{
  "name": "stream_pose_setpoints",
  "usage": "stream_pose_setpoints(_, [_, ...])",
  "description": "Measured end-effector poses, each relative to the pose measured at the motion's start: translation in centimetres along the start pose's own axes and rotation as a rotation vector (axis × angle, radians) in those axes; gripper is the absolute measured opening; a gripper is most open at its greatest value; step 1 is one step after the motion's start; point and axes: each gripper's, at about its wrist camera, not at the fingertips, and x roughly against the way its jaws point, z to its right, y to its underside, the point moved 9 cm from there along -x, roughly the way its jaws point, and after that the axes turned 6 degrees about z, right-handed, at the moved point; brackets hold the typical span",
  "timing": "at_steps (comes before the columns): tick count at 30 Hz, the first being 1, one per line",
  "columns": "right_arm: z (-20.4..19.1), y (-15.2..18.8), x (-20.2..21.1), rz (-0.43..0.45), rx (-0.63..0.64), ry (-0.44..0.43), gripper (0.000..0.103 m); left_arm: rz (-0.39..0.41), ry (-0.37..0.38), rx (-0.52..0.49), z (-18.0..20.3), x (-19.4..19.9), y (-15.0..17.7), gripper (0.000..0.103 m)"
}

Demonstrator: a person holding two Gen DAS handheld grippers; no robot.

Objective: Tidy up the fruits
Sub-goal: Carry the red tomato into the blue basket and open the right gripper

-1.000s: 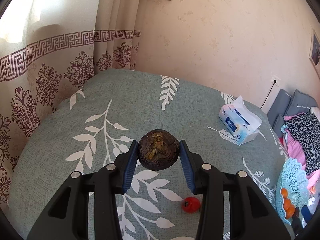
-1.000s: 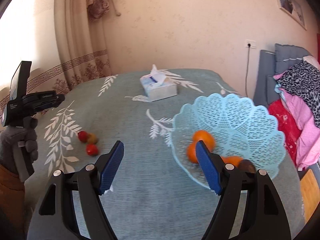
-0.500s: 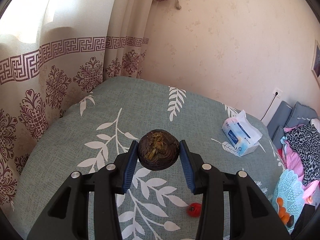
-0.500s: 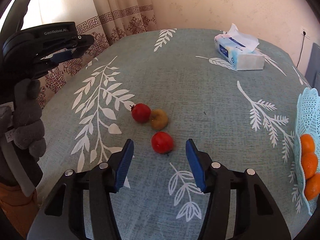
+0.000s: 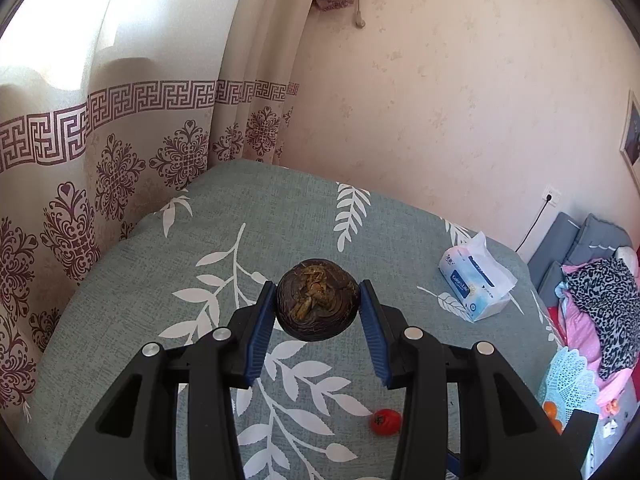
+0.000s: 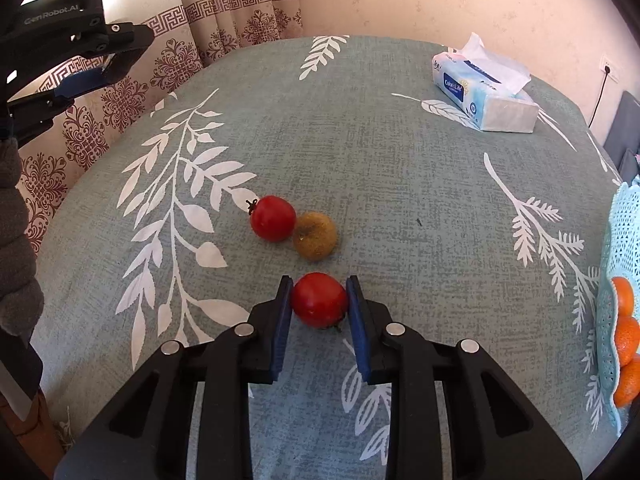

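Two grippers work over a table (image 6: 400, 184) draped in a grey-green cloth printed with white leaf sprays, which fills most of both views and runs up to a patterned curtain (image 5: 120, 152) on one side and a pale wall behind. At the table's right edge sits a light blue lace-patterned basket (image 6: 624, 220), only part of it in frame, with several oranges (image 6: 626, 336) lying inside. Toward the far end of the cloth rests a soft pack of tissues (image 6: 486, 94), one sheet standing out of its top. The left gripper (image 5: 318, 300) is raised above the cloth and its blue pads pinch a dark brown, wrinkled round fruit (image 5: 318, 300) from both sides, clear of the table. From the right wrist view that same tool shows at the upper left, held by a grey-gloved hand (image 6: 16, 248). The right gripper (image 6: 319, 300) is down at the cloth, and its jaws have just been closing: the blue pads now press on either side of a red tomato (image 6: 319, 300) that rests on the table. Just beyond it lie a second red tomato (image 6: 273, 218) and a small yellow-brown fruit (image 6: 315, 236), touching each other, well apart from the basket.
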Motion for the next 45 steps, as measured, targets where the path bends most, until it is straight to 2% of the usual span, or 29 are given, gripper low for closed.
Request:
stream_pose_setpoints(6, [0.5, -1.1, 3.4, 0.063, -0.011, 0.013, 0.028, 0.009, 0.022, 0.002, 0.5, 0.6, -0.2, 0.042])
stream_pose_setpoints(12, [3.4, -2.0, 7.2, 0.131, -0.074, 0.063, 0.028, 0.029, 0.05, -0.009, 1.6, 1.5, -0.5, 0.042])
stream_pose_setpoints(19, [9.9, -1.7, 10.9, 0.16, -0.214, 0.139, 0.028, 0.04, 0.075, -0.012, 2.4, 2.3, -0.6, 0.042])
stream_pose_setpoints(27, [18.5, 0.0, 14.5, 0.195, -0.365, 0.283, 0.028, 0.043, 0.105, -0.035, 3.8, 2.9, -0.4, 0.042])
stream_pose_setpoints(31, [22.1, 1.3, 15.3, 0.194, -0.434, 0.335, 0.028, 0.042, 0.117, -0.045, 4.3, 3.1, -0.2, 0.042])
stream_pose_setpoints(36, [25.7, 3.6, 15.1, 0.153, -0.549, 0.342, 0.028, 0.04, 0.123, -0.057, 4.9, 3.2, 0.2, 0.042])
stream_pose_setpoints(45, [27.0, 4.9, 14.2, 0.132, -0.596, 0.357, 0.029, 0.024, 0.121, -0.059, 5.0, 2.8, 0.6, 0.042])
